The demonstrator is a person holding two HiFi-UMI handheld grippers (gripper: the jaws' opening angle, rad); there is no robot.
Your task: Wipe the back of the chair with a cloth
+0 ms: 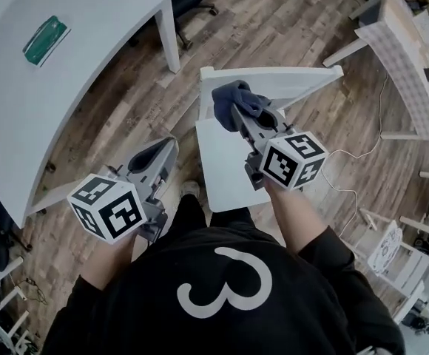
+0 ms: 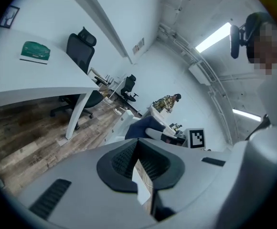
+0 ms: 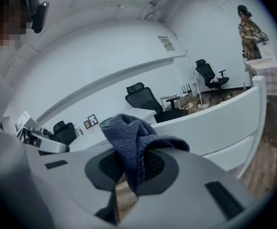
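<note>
One white table (image 1: 66,87) fills the head view toward 10 o'clock. At centre stands a white chair (image 1: 225,165), its back rail (image 1: 296,80) toward 1 o'clock. At 8 o'clock from the seat, the left gripper (image 1: 164,148) has its jaws together on nothing. The right gripper (image 1: 245,115) pinches a bunched dark blue cloth (image 1: 233,98) over the rail's 9 o'clock end; whether they touch I cannot tell. A green packet (image 1: 44,41) lies on the table.
</note>
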